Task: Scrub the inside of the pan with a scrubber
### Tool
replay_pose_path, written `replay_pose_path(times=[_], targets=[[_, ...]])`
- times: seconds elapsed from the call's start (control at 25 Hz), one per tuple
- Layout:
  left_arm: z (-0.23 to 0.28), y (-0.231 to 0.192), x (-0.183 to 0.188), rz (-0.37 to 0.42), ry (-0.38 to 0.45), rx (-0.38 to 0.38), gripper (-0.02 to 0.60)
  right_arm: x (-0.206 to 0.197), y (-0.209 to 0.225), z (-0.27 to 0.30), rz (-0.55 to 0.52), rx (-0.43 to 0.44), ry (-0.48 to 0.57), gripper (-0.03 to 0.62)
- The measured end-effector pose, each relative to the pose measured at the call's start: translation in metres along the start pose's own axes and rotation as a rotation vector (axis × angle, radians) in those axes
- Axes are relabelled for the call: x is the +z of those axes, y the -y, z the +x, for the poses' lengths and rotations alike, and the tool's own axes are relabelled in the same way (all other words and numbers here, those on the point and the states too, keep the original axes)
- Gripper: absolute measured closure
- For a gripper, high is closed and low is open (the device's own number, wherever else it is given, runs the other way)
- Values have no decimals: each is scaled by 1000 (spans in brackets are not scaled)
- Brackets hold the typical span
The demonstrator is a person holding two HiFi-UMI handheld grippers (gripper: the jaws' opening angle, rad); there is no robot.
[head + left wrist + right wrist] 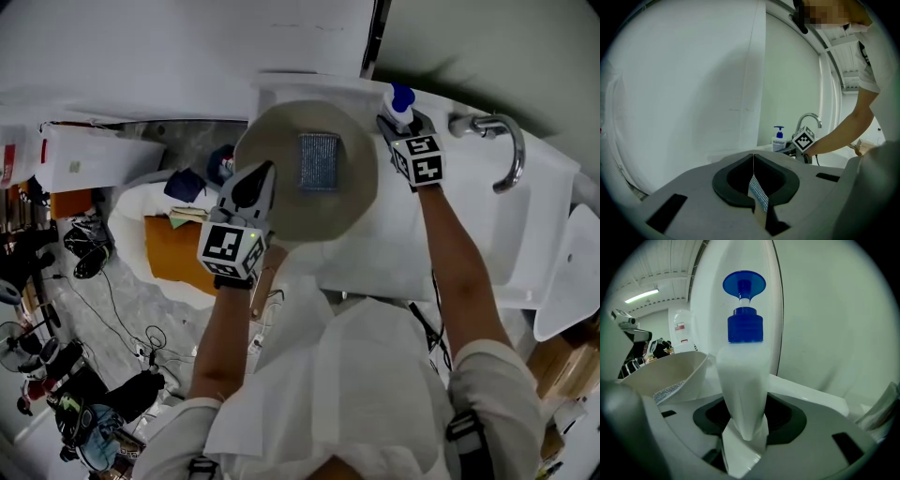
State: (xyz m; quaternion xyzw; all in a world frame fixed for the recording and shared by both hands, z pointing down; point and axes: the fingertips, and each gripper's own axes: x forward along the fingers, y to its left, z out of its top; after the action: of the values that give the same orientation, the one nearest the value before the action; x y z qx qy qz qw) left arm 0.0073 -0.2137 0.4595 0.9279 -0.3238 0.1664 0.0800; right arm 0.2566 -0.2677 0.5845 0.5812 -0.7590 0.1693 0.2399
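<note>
Left gripper (255, 180) clenched on the rim of the pan (352, 202); the scrubber (319, 161) rests inside it. Right gripper (405, 127) grasps 1 soap bottle (743, 376) near the tap (502, 141). Best practice: hold the pan steady and dose soap onto the scrubber.

pan (352, 202): beige | scrubber (319, 161): blue-grey mesh | bottle (740, 376): white | pump (745, 323): blue | right marker cube (424, 159): black-and-white squares
</note>
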Motion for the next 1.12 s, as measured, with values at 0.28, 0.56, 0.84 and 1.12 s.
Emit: replay_pose_path(times=[0.28,0.56,0.84,1.12], targets=[[5,-2,-3,-6,0,-2,565,0,6,3,-14,-11,42,396],[6,2,0,-3,6,-4,565,0,5,3,-31,-14,29,395],[3,6,4,4,13,-10,565,-4,4,-8,-5,-7,8,352],[-3,10,5,14,21,-8,565,-5,5,-33,42,-16,37,350]])
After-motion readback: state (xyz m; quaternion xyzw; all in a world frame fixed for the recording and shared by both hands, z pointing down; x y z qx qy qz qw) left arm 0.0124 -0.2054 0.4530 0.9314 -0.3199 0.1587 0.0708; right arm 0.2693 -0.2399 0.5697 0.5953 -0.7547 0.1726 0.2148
